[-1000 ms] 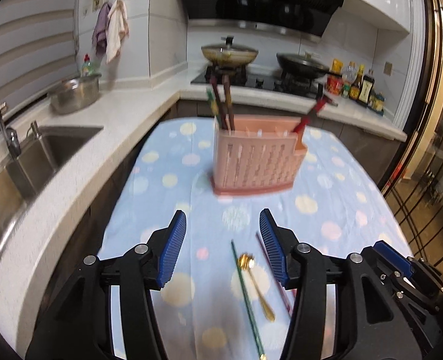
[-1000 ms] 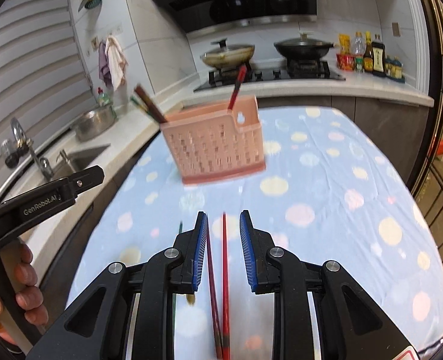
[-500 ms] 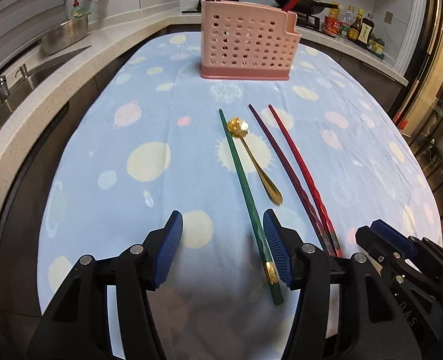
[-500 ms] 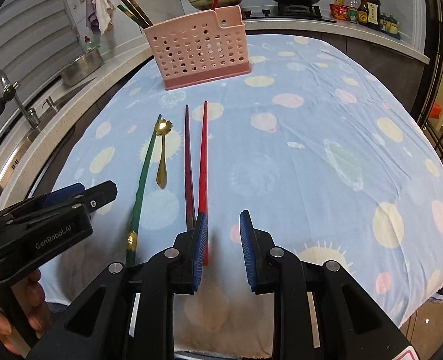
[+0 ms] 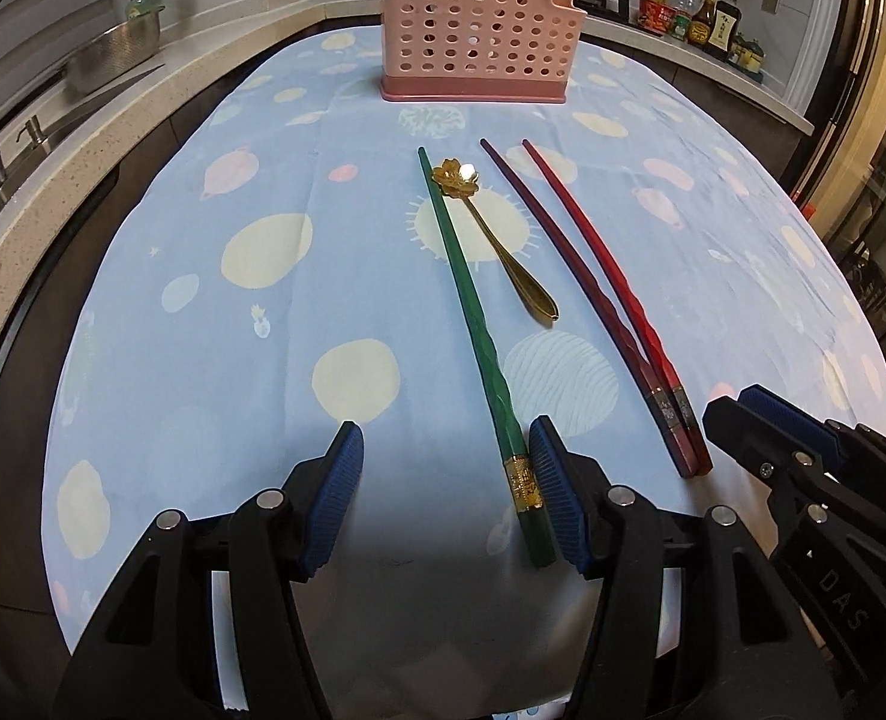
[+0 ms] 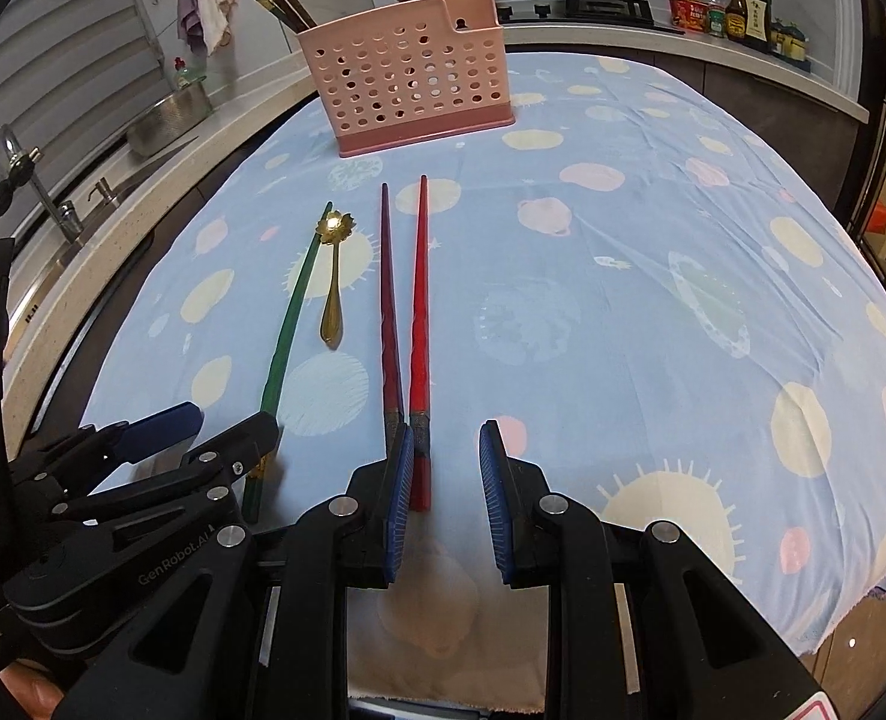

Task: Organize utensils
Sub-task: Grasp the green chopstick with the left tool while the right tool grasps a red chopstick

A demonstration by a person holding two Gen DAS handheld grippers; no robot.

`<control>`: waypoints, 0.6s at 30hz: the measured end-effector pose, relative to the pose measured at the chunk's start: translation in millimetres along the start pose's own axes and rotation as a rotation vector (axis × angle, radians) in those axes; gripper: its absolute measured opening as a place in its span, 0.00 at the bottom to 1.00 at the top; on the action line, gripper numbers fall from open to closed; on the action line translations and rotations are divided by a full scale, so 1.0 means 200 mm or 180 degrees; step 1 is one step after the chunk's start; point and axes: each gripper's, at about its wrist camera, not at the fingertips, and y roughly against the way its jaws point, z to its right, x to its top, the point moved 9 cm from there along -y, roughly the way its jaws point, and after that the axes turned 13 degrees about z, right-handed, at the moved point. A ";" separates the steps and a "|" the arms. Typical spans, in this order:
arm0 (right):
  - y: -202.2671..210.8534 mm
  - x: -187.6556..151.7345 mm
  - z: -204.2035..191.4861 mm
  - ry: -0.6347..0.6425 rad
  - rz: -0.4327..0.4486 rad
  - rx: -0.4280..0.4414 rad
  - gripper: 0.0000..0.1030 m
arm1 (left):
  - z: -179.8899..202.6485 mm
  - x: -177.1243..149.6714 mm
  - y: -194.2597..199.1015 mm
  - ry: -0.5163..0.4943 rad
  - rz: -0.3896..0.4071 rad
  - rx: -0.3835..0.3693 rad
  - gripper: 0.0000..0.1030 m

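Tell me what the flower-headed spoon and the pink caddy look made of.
Spoon: likely gold-toned polished metal; its flower head catches a bright glint.
Pink caddy: apparently matte moulded plastic, with even round perforations and uniform colour.

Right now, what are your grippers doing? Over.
Left gripper open, beside green chopstick. Right gripper open, by red chopstick. Pink holder ahead, path clear.

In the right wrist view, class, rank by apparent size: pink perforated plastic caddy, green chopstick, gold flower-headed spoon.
1. Pink perforated plastic caddy, though farthest away.
2. Green chopstick, longest but thin; its near end hides behind the left claw.
3. Gold flower-headed spoon.
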 end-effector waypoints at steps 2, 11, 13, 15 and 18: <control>-0.02 0.00 -0.01 0.0019 -0.0008 0.0008 0.23 | -0.01 0.00 0.00 -0.0013 -0.0002 0.0020 0.53; -0.07 0.00 -0.01 0.0062 -0.0032 -0.0009 0.22 | -0.03 0.00 0.00 -0.0038 0.0008 0.0049 0.53; -0.07 0.00 0.00 0.0061 -0.0037 -0.0022 0.22 | -0.03 0.00 -0.01 -0.0037 0.0010 0.0050 0.53; -0.08 -0.01 0.02 0.0033 -0.0075 -0.0034 0.20 | -0.04 0.00 -0.01 -0.0037 0.0013 0.0057 0.53; -0.07 -0.02 0.03 0.0042 -0.0063 -0.0041 0.17 | -0.04 0.00 -0.01 -0.0048 0.0022 0.0065 0.53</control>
